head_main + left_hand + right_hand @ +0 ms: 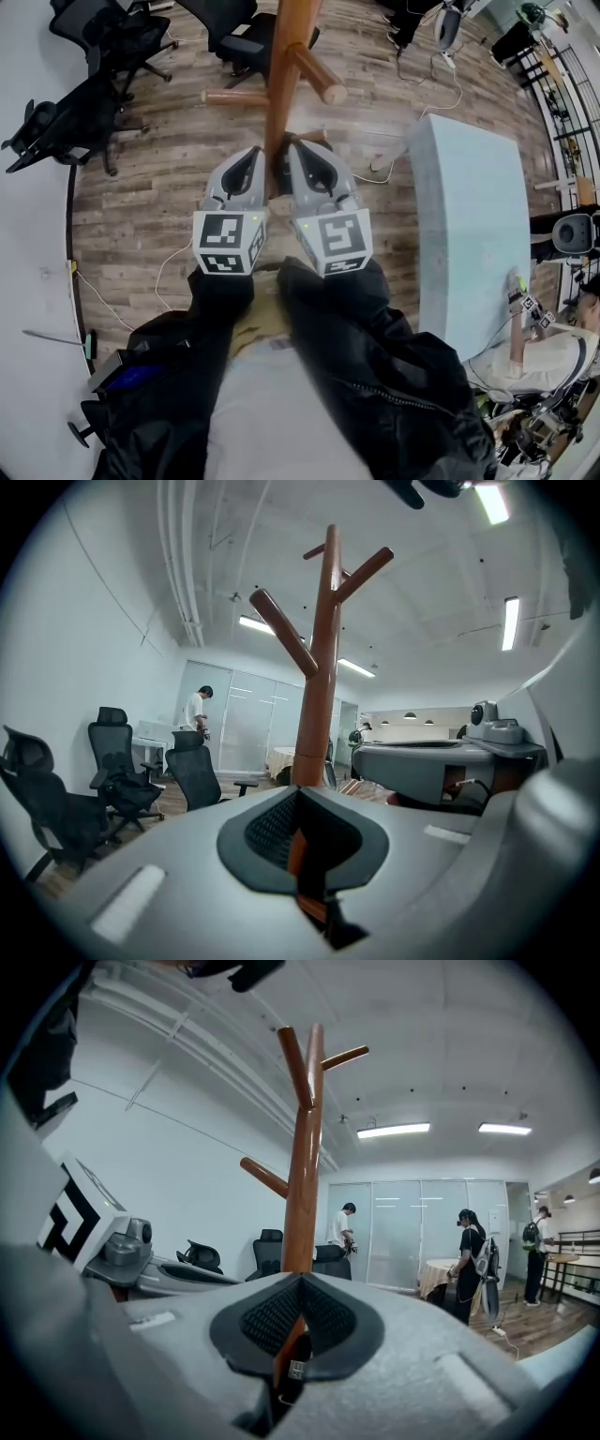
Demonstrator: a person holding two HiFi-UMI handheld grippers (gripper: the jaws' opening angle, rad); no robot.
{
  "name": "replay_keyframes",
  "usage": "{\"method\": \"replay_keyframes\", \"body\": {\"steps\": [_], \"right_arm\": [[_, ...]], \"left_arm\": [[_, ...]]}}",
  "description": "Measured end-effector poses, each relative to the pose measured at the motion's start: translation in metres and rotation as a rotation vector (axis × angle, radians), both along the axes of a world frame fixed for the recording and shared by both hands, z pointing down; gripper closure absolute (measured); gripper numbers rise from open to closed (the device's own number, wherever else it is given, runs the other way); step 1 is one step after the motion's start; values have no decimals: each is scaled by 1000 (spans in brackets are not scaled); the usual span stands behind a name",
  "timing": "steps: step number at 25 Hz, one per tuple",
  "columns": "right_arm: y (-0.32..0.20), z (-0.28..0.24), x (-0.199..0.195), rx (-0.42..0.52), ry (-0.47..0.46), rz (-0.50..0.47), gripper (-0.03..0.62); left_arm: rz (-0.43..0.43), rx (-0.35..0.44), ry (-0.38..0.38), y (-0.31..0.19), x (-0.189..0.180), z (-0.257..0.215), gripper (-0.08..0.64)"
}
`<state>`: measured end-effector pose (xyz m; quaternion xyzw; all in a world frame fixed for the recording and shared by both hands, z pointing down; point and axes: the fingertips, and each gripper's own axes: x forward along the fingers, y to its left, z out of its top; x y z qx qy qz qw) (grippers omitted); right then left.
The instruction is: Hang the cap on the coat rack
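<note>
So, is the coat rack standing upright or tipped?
Upright: the coat rack stands with its trunk vertical in both gripper views; base hidden there.

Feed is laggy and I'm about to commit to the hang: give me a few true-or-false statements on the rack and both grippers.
1. The coat rack has bare pegs in every view. True.
2. The right gripper is wide open. False: its jaws are together.
3. The left gripper sits beside the right one, close to the rack's pole. True.
4. The rack is white metal. False: it is brown wood.
</note>
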<state>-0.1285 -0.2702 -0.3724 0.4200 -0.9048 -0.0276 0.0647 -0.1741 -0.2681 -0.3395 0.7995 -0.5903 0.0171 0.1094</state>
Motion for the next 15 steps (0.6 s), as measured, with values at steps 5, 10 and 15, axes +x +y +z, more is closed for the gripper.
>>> {"method": "replay_keyframes", "body": {"steps": [5, 10, 15], "right_arm": [[-1, -5, 3, 20, -6, 19, 598], [-2, -8, 6, 22, -14, 33, 600], [-2, -9, 6, 21, -17, 39, 600]], "left_arm": [[1, 4, 1, -1, 0, -1, 563], [7, 10, 8, -2, 2, -3, 563], [8, 10, 8, -2, 2, -4, 563]]}}
